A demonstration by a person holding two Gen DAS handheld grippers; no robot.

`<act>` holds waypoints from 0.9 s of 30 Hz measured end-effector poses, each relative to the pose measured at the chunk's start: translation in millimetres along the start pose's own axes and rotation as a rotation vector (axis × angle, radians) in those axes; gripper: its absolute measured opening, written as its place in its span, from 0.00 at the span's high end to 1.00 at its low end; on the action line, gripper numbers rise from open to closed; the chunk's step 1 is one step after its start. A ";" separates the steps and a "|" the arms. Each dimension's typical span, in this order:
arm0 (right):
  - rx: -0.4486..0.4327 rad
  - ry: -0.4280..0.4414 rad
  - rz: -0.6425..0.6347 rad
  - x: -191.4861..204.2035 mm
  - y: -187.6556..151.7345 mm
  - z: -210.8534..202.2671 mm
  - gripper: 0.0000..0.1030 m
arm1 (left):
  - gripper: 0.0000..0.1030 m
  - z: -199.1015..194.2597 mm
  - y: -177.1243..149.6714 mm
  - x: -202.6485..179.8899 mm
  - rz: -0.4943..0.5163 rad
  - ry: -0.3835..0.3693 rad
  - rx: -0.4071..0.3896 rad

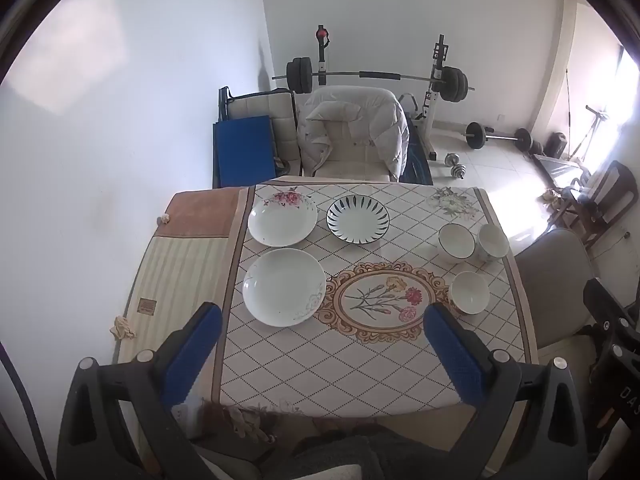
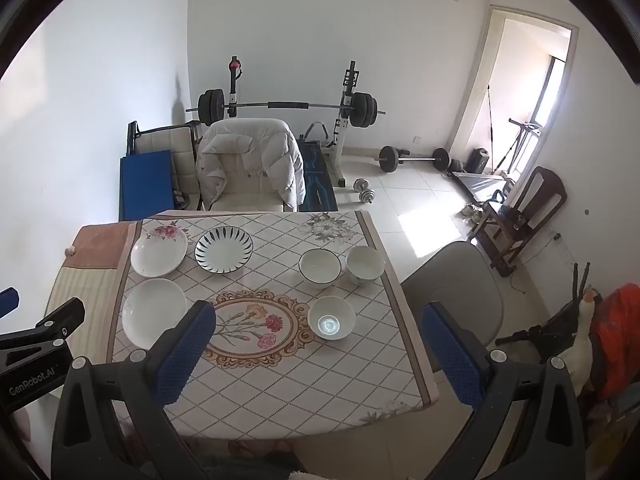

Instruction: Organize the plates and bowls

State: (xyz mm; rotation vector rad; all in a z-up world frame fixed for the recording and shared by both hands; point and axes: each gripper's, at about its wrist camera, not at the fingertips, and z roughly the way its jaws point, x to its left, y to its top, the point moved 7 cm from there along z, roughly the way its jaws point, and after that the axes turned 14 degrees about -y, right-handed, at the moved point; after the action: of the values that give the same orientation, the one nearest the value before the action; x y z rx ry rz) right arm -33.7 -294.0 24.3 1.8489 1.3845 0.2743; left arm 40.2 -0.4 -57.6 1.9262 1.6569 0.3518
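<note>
Left gripper (image 1: 324, 344): fingers (image 1: 192, 356) spread wide, holding nothing, lower frame. Right gripper (image 2: 320, 344): fingers (image 2: 454, 354) likewise apart, empty. Bench (image 1: 360, 372): patterned cloth. Three plates (image 1: 284, 286) grouped centre-left, one striped (image 1: 358, 219). Three bowls (image 2: 331, 317) grouped centre-right, all upright, none stacked.

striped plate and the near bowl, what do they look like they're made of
The striped plate looks like glazed ceramic: a smooth white face with dark painted rim strokes. The near bowl looks like glazed porcelain or ceramic too, glossy white, with a bright reflection in its bottom. Melamine can't be ruled out.
</note>
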 end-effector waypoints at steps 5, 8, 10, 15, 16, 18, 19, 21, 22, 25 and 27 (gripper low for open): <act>-0.004 0.000 0.000 -1.7 -1.0 -1.4 0.00 | 0.00 -1.1 2.8 0.0 0.002 0.001 0.002; 0.007 0.005 -0.002 2.5 -2.3 -1.6 0.00 | 0.00 -0.4 1.9 -3.3 0.010 0.000 -0.006; 0.009 0.004 -0.003 3.2 0.4 -3.0 0.00 | 0.00 0.7 3.7 -3.2 0.012 0.002 -0.011; 0.004 0.002 0.004 -1.7 -0.2 -8.8 0.00 | 0.00 -8.9 -0.2 -7.7 0.023 0.006 -0.029; 0.005 0.000 0.005 -2.5 -0.4 -8.3 0.00 | 0.00 -8.9 0.2 -7.7 0.022 0.006 -0.029; 0.008 0.001 0.009 -4.0 -0.7 -7.7 0.00 | 0.00 -10.6 -0.5 -9.8 0.023 0.006 -0.032; 0.010 0.000 0.009 -4.1 -1.0 -6.7 0.00 | 0.00 -11.2 -0.5 -11.6 0.025 0.007 -0.032; 0.012 0.001 0.012 -5.1 -1.1 -6.5 0.00 | 0.00 -12.4 -0.1 -13.0 0.025 0.010 -0.034; 0.011 0.002 0.014 -5.6 -1.2 -6.6 0.00 | 0.00 -12.4 0.3 -13.3 0.025 0.010 -0.034; 0.013 0.002 0.014 -6.2 -1.0 -6.5 0.00 | 0.00 -12.9 1.2 -14.2 0.030 0.008 -0.036; 0.013 0.002 0.015 -6.7 -1.1 -6.8 0.00 | 0.00 -15.5 3.0 -17.6 0.034 0.010 -0.040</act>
State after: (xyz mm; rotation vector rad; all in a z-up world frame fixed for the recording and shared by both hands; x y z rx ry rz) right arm -41.1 -296.8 29.8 1.8704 1.3777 0.2759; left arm 30.8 -13.8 -40.6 1.9276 1.6133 0.4055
